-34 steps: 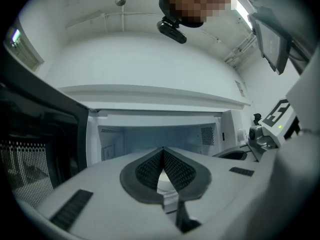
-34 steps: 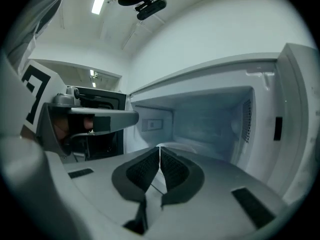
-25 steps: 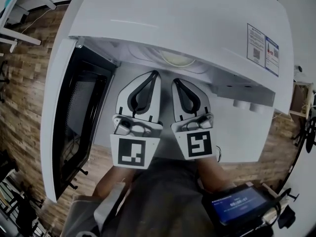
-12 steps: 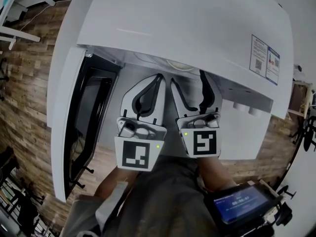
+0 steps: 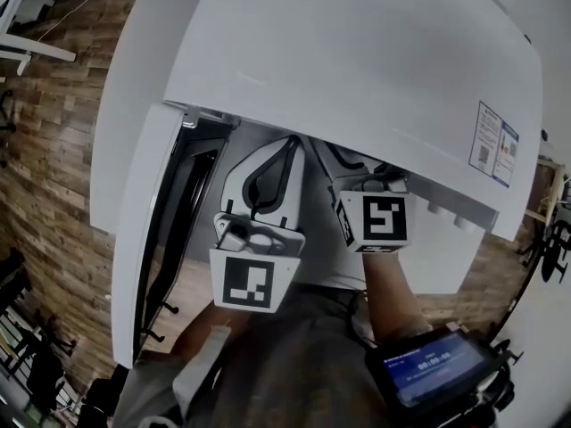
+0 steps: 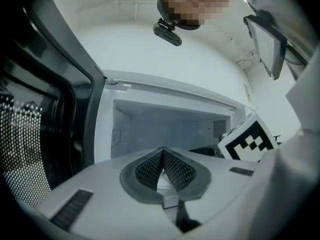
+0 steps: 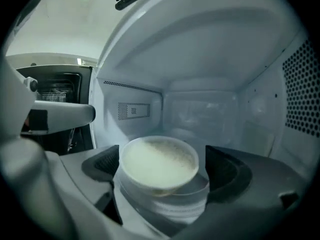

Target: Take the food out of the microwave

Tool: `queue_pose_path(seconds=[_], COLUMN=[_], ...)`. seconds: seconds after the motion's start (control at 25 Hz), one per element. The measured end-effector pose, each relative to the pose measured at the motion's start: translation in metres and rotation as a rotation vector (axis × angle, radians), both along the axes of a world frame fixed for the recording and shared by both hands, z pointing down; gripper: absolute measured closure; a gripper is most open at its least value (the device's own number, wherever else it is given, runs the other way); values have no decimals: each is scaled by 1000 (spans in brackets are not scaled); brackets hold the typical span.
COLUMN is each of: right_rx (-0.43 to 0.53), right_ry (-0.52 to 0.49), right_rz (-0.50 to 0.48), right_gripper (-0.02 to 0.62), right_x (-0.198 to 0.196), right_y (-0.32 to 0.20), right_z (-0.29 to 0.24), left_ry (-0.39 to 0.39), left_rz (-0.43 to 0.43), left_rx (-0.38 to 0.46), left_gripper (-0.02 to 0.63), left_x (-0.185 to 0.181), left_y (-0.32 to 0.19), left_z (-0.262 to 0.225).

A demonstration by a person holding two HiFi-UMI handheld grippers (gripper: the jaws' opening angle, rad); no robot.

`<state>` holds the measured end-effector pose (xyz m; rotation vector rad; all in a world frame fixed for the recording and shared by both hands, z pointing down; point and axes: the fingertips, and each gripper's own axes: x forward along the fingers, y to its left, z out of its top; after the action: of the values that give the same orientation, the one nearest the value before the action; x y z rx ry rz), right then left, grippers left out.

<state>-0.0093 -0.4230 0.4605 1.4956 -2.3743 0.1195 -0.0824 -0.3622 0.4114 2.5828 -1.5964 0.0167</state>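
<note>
bowl (image 7: 159, 163) underside out of sight

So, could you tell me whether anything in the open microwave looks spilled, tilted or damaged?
Nothing stands out. The round white bowl of pale food sits level inside the white microwave, between the right gripper's open jaws, with no spill visible around it. The left gripper is shut and empty.

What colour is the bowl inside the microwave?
The bowl is white; right gripper view shows it best.
</note>
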Motion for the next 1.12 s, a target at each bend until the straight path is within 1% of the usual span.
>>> queue_pose_path(seconds=[0.12, 0.24, 0.4, 0.52, 0.64, 0.84, 1.12], right_rx=[-14, -33, -21, -19, -14, 25, 38], right_ry=[20, 21, 44, 65, 57, 52, 38], right_rz=[-18, -14, 8, 3, -3, -2, -24], right_gripper=[57, 52, 54, 58, 60, 60, 60], right_x=[-7, -6, -4, -4, -6, -5, 2], right_y=[-12, -18, -21, -21, -15, -1, 26], right_z=[5, 8, 8, 8, 7, -3, -9], left_ry=[-3, 4, 5, 6, 9, -4, -21], left_rz=[2, 0, 7, 5, 5, 12, 9], left_rx=[-2, -3, 6, 0, 7, 16, 21], left_gripper=[600, 600, 600, 600, 600, 600, 600], left_x=[-2, -3, -7, -9, -8, -4, 4], left_y=[-3, -6, -8, -6, -3, 4, 23], left_z=[2, 1, -4, -3, -7, -15, -18])
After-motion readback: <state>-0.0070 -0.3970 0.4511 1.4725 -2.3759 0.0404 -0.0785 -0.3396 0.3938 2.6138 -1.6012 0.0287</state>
